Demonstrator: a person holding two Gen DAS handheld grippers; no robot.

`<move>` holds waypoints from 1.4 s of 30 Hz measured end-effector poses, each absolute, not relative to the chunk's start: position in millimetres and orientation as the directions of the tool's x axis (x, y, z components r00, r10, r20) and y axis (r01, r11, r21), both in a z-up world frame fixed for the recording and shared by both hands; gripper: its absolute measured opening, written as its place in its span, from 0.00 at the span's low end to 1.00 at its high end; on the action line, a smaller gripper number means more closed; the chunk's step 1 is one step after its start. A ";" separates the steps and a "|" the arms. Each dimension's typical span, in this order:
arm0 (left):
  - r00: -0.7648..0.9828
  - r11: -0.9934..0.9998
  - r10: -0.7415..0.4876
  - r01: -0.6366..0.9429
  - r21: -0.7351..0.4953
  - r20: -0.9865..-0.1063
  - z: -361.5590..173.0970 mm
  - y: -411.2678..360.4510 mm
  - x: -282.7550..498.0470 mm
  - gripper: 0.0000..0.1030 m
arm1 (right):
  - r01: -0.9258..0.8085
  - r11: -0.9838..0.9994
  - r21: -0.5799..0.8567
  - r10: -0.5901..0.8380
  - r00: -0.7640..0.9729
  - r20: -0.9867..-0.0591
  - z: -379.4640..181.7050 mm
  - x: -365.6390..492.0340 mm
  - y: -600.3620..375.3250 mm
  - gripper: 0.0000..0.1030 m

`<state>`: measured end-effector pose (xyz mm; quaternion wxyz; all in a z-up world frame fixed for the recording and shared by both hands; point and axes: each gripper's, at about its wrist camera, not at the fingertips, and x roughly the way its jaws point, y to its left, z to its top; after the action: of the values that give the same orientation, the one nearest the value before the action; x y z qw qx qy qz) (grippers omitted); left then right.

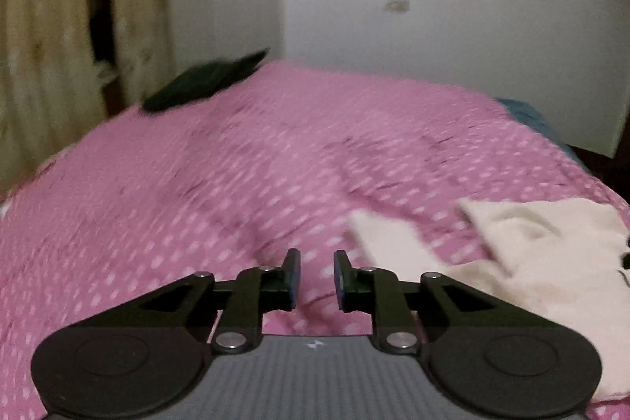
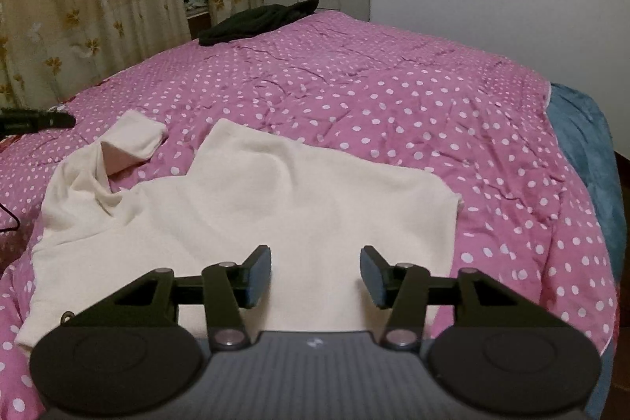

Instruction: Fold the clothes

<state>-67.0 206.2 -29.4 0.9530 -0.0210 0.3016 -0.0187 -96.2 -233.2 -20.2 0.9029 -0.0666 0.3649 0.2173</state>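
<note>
Cream sweater spread flat on pink dotted bed; right gripper parted wide above it, left gripper narrowly parted, both empty.

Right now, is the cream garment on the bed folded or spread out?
Mostly spread: the cream garment lies flat on the pink bedcover, with only one sleeve bent over.

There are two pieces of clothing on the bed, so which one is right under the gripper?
The cream top, spread just below the right gripper. The dark garment lies bunched at the far edge.
</note>
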 end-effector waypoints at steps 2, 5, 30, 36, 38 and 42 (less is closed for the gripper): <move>0.798 0.994 -0.058 -0.006 -0.105 -0.600 -31.2 219.5 -63.3 0.42 | -0.442 0.896 0.032 0.341 0.642 -0.687 -19.3 -95.8 -232.0 0.52; 0.783 0.992 -0.103 0.037 -0.119 -0.613 -29.0 212.4 -47.1 0.51 | -0.444 0.896 0.029 0.340 0.641 -0.689 -17.9 -95.1 -230.2 0.52; 0.850 0.983 0.083 -0.156 -0.098 -0.520 -3.9 217.2 -52.1 0.04 | -0.385 0.923 0.024 0.300 0.676 -0.673 -9.6 -92.0 -250.0 0.54; 0.698 0.968 0.161 -0.250 -0.027 -0.698 -34.8 242.8 -40.8 0.05 | -0.354 0.933 0.058 0.297 0.672 -0.678 -15.0 -86.7 -256.6 0.55; 0.676 0.963 0.182 -0.270 -0.011 -0.714 -36.9 246.0 -35.0 0.09 | -0.335 0.940 0.060 0.287 0.684 -0.671 -9.9 -84.6 -263.8 0.55; 0.701 0.960 0.223 -0.278 0.028 -0.677 -20.6 238.1 -24.6 0.35 | -0.301 0.949 0.095 0.284 0.684 -0.672 -2.1 -71.8 -283.0 0.55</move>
<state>-24.6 238.1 -20.6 0.9215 -0.0380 0.3618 0.1360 -71.8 -283.0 -2.1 0.9175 -0.0116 0.3642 0.1594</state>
